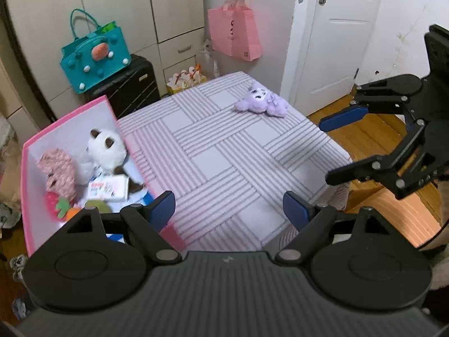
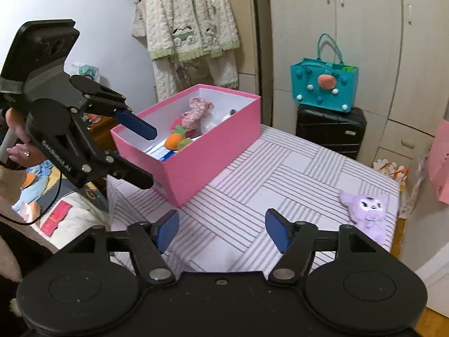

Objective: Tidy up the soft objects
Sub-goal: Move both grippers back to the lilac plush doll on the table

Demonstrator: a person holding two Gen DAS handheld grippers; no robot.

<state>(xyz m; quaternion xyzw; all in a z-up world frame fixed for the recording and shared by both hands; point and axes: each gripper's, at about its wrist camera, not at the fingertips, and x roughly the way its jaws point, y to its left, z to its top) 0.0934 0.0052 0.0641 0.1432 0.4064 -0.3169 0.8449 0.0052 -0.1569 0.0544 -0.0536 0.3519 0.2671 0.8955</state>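
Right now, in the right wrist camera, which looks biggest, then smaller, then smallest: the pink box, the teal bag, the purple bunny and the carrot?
1. pink box
2. teal bag, though it sits farther from the camera, so its true size is unsure
3. purple bunny
4. carrot, partly hidden inside the box

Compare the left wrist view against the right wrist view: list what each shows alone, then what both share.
Left wrist only: a white door, a wooden floor, and a white plush lying in the box.

Right wrist only: a cream knitted garment hanging on the wall and the person's hand gripping the left gripper.

Both: the pink box, the purple plush on the striped bed cover, the teal bag, and both grippers open and empty, including the right gripper.
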